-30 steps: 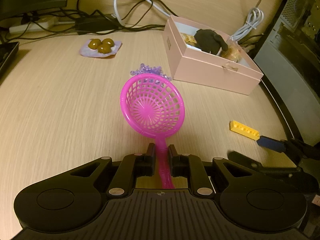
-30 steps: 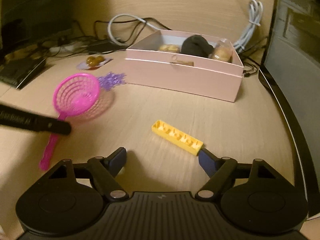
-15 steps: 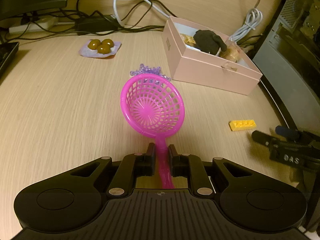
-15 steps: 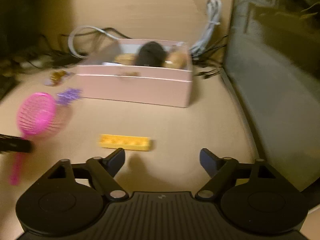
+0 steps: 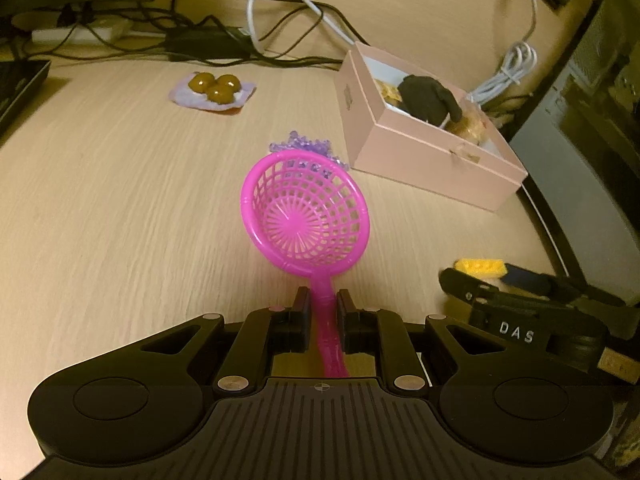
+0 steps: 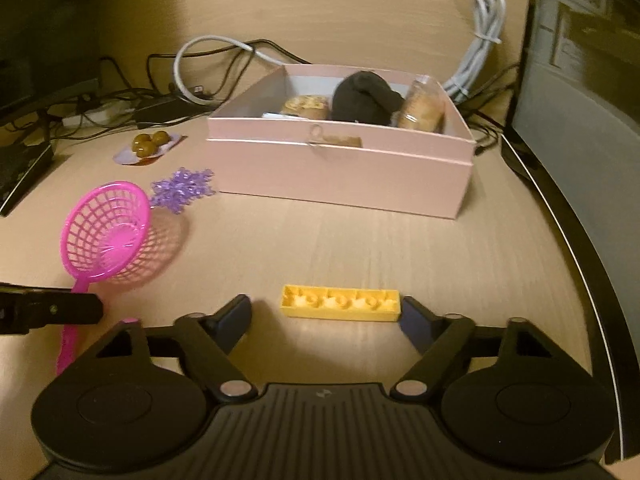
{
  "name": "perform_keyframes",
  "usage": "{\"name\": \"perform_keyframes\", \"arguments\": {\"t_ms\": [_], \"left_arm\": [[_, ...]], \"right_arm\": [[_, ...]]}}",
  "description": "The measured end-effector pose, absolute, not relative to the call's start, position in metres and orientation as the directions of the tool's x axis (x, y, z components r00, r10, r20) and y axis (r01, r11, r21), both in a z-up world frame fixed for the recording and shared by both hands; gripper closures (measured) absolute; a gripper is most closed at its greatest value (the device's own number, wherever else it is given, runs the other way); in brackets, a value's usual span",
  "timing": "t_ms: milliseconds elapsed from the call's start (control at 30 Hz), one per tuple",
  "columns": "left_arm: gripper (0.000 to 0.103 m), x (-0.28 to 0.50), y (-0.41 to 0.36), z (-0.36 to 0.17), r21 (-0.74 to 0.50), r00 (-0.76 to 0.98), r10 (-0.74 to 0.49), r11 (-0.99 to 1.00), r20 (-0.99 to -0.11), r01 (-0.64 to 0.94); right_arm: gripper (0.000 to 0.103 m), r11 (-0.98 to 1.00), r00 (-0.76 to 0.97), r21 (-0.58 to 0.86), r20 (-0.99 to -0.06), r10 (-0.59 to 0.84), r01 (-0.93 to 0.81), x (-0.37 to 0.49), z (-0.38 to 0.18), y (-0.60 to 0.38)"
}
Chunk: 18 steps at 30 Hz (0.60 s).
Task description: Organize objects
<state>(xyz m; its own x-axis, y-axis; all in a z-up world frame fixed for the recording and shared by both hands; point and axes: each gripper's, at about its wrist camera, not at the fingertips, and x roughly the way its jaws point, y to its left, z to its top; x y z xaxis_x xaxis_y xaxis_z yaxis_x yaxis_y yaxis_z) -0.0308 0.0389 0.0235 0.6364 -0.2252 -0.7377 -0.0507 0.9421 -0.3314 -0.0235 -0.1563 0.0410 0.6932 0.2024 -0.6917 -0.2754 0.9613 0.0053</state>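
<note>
My left gripper is shut on the handle of a pink plastic strainer, whose basket tilts up above the wooden table. The strainer also shows at the left of the right wrist view, with one left finger across its handle. A yellow toy brick lies crosswise on the table between the fingers of my right gripper, whose jaws are closing. The right pad is at the brick's end; the left pad stands apart from it. From the left wrist view the brick sits between those fingers.
An open pink box with a black cloth item and snacks stands behind the brick. A purple snowflake lies beside the strainer. Brown candies on a wrapper sit further back. Cables run along the wall; a computer case stands at the right.
My right gripper has swung around and come up to the yellow brick, which now lies squarely between its narrowing jaws. The left gripper and the strainer have stayed put.
</note>
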Motion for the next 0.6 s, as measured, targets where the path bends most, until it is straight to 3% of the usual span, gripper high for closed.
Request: {"name": "perform_keyframes", "arguments": {"t_ms": [200, 333, 467, 600], "left_arm": [[0.087, -0.024, 0.041, 0.022, -0.349, 0.656, -0.212, 0.933, -0.725, -0.085], [0.087, -0.016, 0.043, 0.021, -0.388, 0.653, -0.242, 0.918, -0.718, -0.086], [0.088, -0.010, 0.052, 0.016, -0.503, 0.618, -0.347, 0.859, -0.706, -0.093], [0.089, -0.018, 0.032, 0.026, -0.379, 0.620, -0.307, 0.925, -0.722, 0.017]], "right_arm": [[0.040, 0.957, 0.686, 0.007, -0.695, 0.213, -0.291, -0.024, 0.044, -0.153], [0.040, 0.957, 0.677, 0.014, -0.704, 0.214, -0.289, -0.023, 0.046, -0.153], [0.040, 0.957, 0.679, 0.012, -0.702, 0.214, -0.289, -0.030, 0.054, -0.159], [0.040, 0.950, 0.703, -0.017, -0.677, 0.218, -0.310, -0.049, 0.072, -0.174]]}}
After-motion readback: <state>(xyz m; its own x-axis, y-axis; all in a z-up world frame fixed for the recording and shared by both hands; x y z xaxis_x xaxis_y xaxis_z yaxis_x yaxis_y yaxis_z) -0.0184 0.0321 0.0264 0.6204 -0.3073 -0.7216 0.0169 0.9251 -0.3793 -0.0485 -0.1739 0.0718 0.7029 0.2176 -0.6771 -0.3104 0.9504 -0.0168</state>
